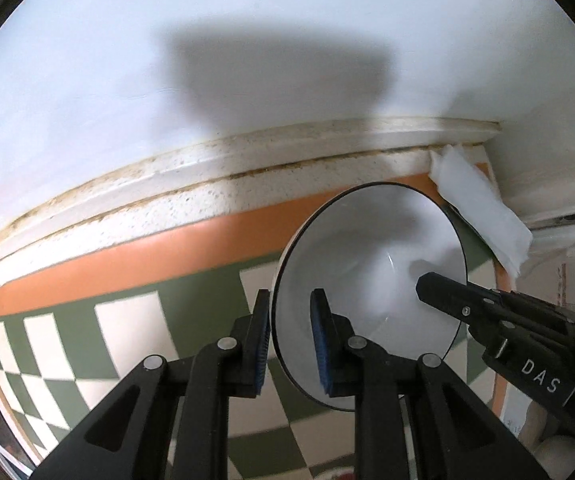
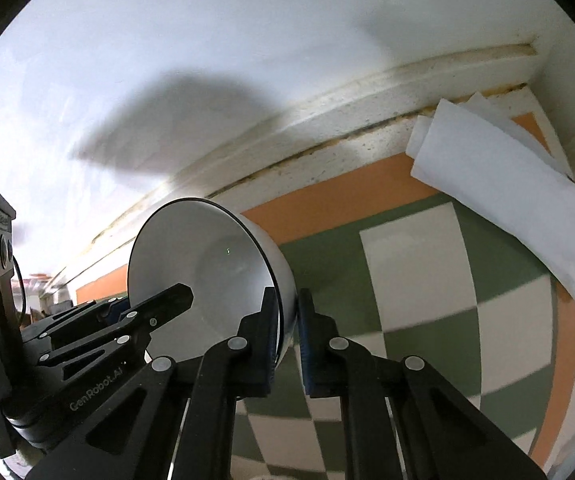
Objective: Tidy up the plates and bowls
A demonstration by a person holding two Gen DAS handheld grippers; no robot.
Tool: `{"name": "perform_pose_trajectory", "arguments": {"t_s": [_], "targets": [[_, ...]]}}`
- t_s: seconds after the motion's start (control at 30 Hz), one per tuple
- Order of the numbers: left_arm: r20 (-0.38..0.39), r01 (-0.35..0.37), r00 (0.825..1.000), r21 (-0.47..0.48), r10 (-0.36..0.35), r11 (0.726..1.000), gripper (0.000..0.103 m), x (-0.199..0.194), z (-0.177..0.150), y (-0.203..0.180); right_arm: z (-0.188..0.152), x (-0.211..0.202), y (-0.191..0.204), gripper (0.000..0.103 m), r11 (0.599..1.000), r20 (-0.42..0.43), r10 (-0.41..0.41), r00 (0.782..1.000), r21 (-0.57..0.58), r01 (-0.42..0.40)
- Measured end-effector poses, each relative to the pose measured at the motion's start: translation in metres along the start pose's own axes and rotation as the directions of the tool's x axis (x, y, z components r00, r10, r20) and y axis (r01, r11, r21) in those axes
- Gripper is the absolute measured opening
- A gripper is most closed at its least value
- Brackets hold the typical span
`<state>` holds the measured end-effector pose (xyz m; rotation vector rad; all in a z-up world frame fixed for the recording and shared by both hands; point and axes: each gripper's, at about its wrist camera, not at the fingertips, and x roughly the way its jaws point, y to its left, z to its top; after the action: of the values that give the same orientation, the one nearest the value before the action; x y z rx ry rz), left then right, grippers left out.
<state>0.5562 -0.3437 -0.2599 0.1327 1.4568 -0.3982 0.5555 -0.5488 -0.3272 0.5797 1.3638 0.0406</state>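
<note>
A white bowl with a thin dark rim (image 1: 367, 280) is held tilted on its side in the air, above a green-and-cream checkered cloth (image 1: 127, 320). My left gripper (image 1: 289, 342) is shut on its left rim, one finger outside and one inside. My right gripper (image 2: 287, 336) is shut on the bowl's (image 2: 207, 272) opposite rim. In the left wrist view the right gripper's finger (image 1: 447, 292) reaches into the bowl from the right. In the right wrist view the left gripper's fingers (image 2: 159, 304) reach in from the left.
The checkered cloth has an orange border (image 2: 327, 200) and lies against a speckled white ledge (image 1: 207, 196) below a white wall. A folded white paper or cloth (image 2: 507, 184) lies in the far right corner, also showing in the left wrist view (image 1: 475, 208).
</note>
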Motion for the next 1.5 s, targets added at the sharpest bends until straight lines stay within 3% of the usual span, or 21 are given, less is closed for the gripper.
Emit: {"name": "perform_pose_trajectory", "arguments": {"t_s": [0.17, 0.33, 0.67, 0.87, 1.07, 1.33, 1.5], "targets": [[0.028, -0.003, 1.0, 0.008, 0.003, 1.0, 0.017, -0.028, -0.024, 0.002, -0.037, -0.037, 0.01, 0.011, 1.0, 0.019, 0.011, 1.0, -0.028, -0.01], [0.037, 0.012, 0.999, 0.016, -0.013, 1.0, 0.017, -0.055, -0.069, 0.003, -0.081, -0.066, 0.017, 0.011, 0.999, 0.039, 0.023, 0.999, -0.042, -0.022], [0.036, 0.035, 0.999, 0.071, -0.038, 0.997, 0.017, -0.08, -0.147, -0.016, -0.179, -0.111, 0.013, 0.011, 0.999, 0.047, 0.018, 0.999, -0.032, -0.016], [0.018, 0.038, 0.999, 0.094, -0.04, 0.995, 0.017, -0.077, -0.185, -0.021, -0.228, -0.104, 0.001, 0.011, 1.0, 0.016, 0.014, 1.0, -0.015, -0.014], [-0.035, 0.032, 0.999, 0.092, -0.029, 0.995, 0.017, -0.052, -0.207, -0.022, -0.255, -0.08, -0.014, 0.011, 1.0, -0.03, 0.009, 1.0, 0.007, -0.009], [-0.093, 0.025, 0.996, 0.082, -0.017, 0.996, 0.017, -0.021, -0.224, -0.02, -0.269, -0.053, -0.027, 0.012, 1.0, -0.08, -0.001, 0.997, 0.022, 0.002], [-0.08, 0.001, 0.997, 0.103, 0.008, 0.995, 0.017, -0.017, -0.226, -0.023, -0.268, -0.047, -0.027, 0.012, 1.0, -0.091, -0.007, 0.996, 0.017, 0.009]]}}
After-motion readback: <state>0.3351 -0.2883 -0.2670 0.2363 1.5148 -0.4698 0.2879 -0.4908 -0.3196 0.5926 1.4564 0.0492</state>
